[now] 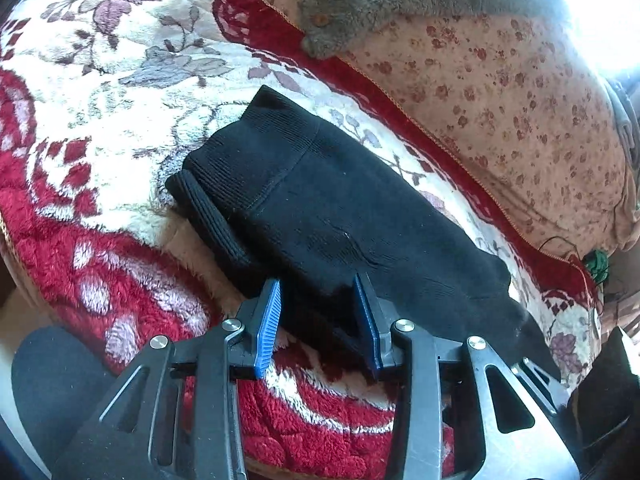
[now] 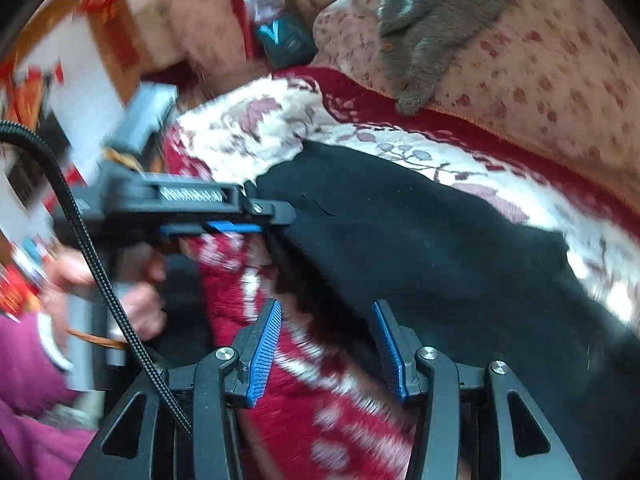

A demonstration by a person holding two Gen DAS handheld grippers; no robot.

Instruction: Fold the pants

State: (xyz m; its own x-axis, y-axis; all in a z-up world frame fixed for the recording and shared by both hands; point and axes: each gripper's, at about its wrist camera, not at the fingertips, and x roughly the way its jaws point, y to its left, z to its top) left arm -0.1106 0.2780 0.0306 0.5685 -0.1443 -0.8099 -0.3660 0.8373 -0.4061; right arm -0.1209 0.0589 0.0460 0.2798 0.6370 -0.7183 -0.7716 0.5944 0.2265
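The black pants (image 1: 340, 208) lie folded in a long bundle on the red and cream floral blanket (image 1: 100, 128). My left gripper (image 1: 318, 284) is open, its blue pads either side of the near edge of the pants. In the right wrist view the pants (image 2: 420, 240) lie across the blanket. My right gripper (image 2: 326, 312) is open and empty, just in front of the near edge of the pants. The left gripper (image 2: 240, 226) shows side-on at the left end of the pants, held by a hand.
A pink spotted quilt (image 1: 500, 92) lies behind the blanket, with a grey fleece garment (image 1: 380, 4) on top. In the right wrist view boxes and packets (image 2: 280, 36) stand at the far left, blurred. The person's pink sleeve (image 2: 24, 360) is at lower left.
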